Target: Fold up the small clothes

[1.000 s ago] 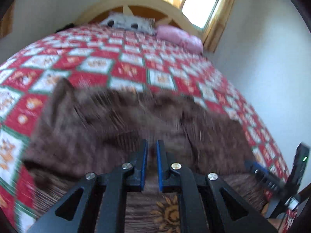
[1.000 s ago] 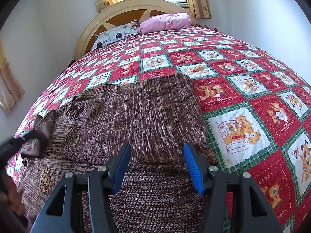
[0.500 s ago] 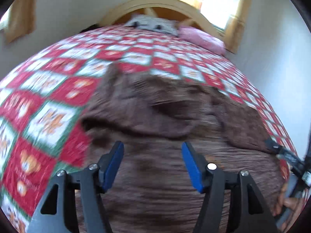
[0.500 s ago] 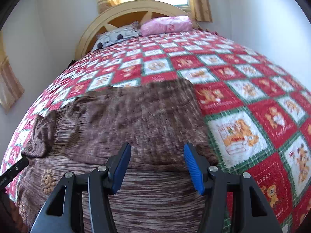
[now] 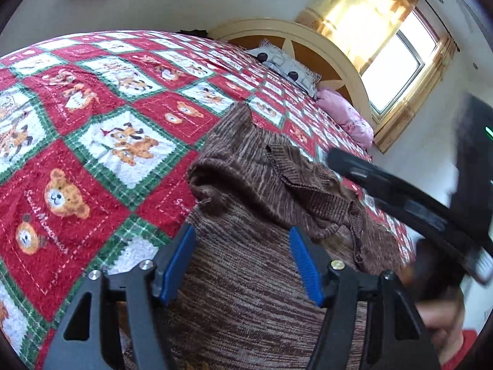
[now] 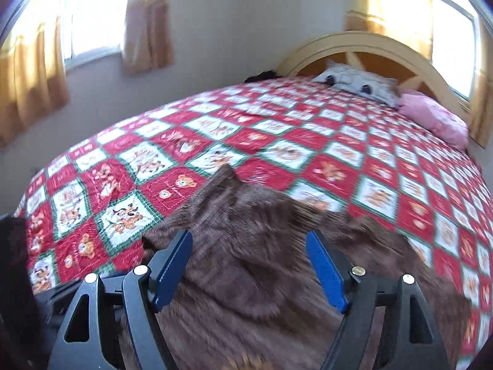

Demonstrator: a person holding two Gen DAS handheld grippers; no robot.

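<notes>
Left wrist view: the left gripper hangs over the near part of a brown knit sweater, both blue-padded fingers spread wide with nothing between them. The sweater lies on a red, white and green teddy-bear quilt covering the bed. One sleeve is folded across the sweater body, its ribbed edge running toward 2 o'clock. A pointed corner of the knit reaches toward 12 o'clock. At 3 o'clock the right gripper crosses the frame as a blurred black bar above the sweater's right side. A grey patterned pillow and a pink pillow rest against the arched wooden headboard at 1 o'clock, below a curtained window.

Right wrist view: the right gripper is also fully spread and empty, positioned above the sweater, which appears motion-blurred. The sweater occupies the 6 o'clock area of the quilt. The grey pillow and pink pillow sit at 1 o'clock by the headboard. Yellow curtains hang at 11 o'clock.
</notes>
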